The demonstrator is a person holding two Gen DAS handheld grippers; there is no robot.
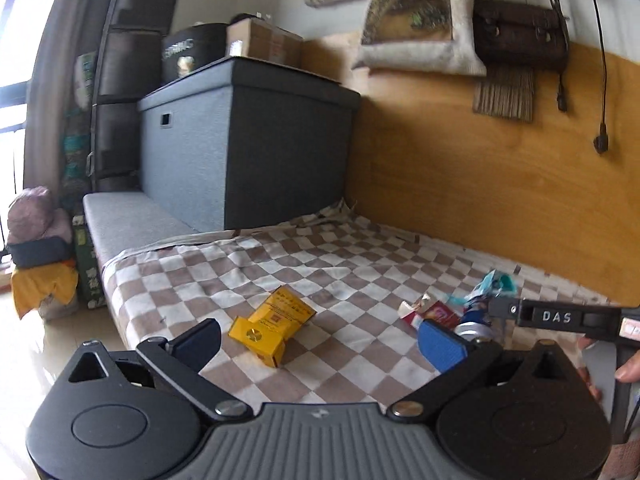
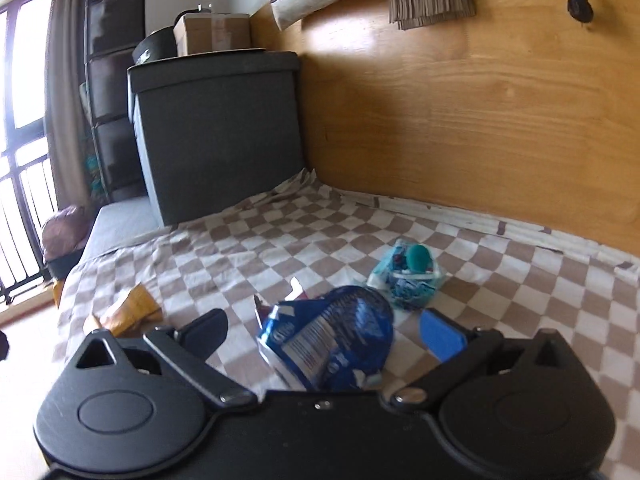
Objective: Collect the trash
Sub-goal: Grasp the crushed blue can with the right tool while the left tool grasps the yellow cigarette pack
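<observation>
My biggest worry is the blue snack bag (image 2: 326,344): it lies on the checkered bed (image 2: 500,280) between my right claw (image 2: 322,330)'s wide-open fingers, and being crinkly it may slip out or tear. My left claw (image 1: 320,340) hangs open above the yellow box (image 1: 272,320); it may crush it. I count four pieces: one yellow box, one blue bag, one teal wrapper (image 2: 406,276), one red packet (image 1: 434,312).

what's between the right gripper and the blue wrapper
Nothing visible. The blue wrapper lies on the checkered cloth directly between the open fingers of the right gripper, not yet gripped.
</observation>
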